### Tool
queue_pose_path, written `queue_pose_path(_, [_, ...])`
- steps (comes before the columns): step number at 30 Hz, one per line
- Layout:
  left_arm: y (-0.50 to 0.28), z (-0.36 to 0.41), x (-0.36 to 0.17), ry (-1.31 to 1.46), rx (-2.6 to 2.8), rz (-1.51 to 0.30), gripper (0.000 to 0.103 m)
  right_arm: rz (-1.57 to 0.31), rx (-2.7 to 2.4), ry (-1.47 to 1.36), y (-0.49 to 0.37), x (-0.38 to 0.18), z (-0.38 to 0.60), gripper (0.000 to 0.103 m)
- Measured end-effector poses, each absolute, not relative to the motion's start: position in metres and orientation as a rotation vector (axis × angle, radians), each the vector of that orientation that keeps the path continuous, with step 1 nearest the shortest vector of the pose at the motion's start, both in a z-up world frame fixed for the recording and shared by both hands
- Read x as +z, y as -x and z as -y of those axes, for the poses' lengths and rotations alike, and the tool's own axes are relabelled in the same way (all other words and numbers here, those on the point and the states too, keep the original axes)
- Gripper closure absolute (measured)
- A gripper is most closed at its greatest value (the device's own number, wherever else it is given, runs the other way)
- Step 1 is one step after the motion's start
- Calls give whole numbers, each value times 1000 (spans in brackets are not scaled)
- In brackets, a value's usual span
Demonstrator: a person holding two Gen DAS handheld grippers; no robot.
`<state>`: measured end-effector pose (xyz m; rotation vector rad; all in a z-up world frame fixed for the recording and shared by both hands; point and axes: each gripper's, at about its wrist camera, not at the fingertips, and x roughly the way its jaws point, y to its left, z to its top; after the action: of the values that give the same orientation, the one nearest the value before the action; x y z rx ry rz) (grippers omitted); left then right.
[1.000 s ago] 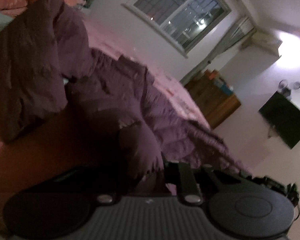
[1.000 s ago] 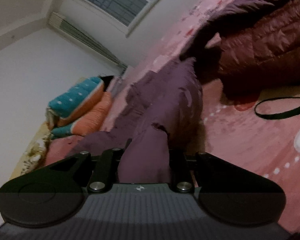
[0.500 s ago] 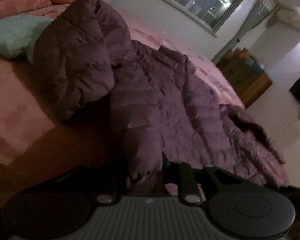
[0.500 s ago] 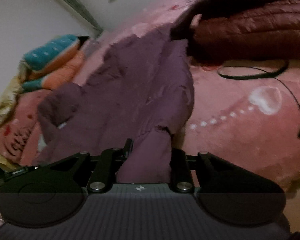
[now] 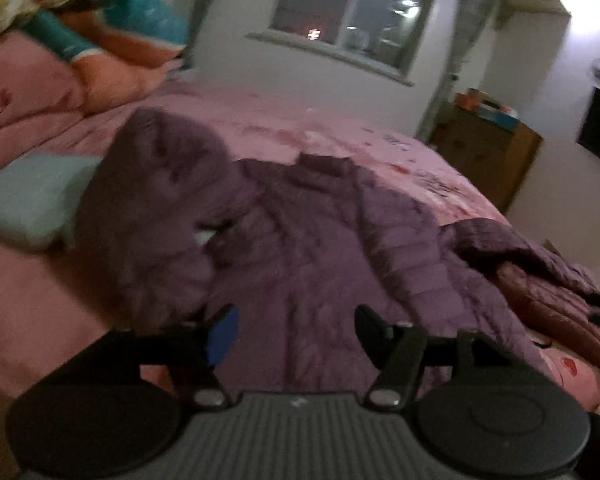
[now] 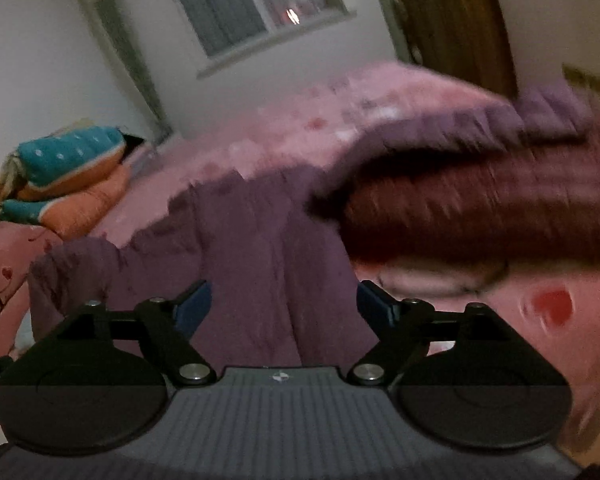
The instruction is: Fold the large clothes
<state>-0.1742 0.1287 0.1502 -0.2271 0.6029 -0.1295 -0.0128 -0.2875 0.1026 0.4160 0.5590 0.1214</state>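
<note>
— Which step are you at?

— The letting-go. My left gripper (image 5: 296,328) has its jaws opening, about half spread, with nothing pinched; the purple down jacket (image 5: 300,236) lies on the bed (image 5: 340,128) below and ahead of them. My right gripper (image 6: 284,304) has its jaws opening too, near full spread, also empty, over the same jacket (image 6: 252,248).

— And next?

— I judge a fresh grip on a sleeve or the hem, then a fold across the body. The puffy fabric will likely spring back, so it wants pressing flat.

— Anything in the way?

— From the left: a pale green pillow (image 5: 32,200) touching the hood, stacked bedding (image 5: 112,52) behind, and a dark red jacket (image 6: 480,216) just beside the purple one, crowding its right edge.
</note>
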Motion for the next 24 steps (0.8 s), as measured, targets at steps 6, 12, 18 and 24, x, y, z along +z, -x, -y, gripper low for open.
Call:
queue_pose_path(6, [133, -80, 130, 197, -239, -605, 38, -566, 143, -389, -47, 70, 254, 3])
queue_pose_path(12, [90, -29, 100, 96, -290, -599, 38, -656, 101, -212, -96, 24, 217, 3])
queue_pose_path(18, [54, -1, 59, -35, -231, -619, 38, -701, 95, -89, -124, -6, 194, 5])
queue_pose_path(24, [36, 3, 27, -61, -196, -631, 34, -741, 75, -35, -145, -30, 183, 2])
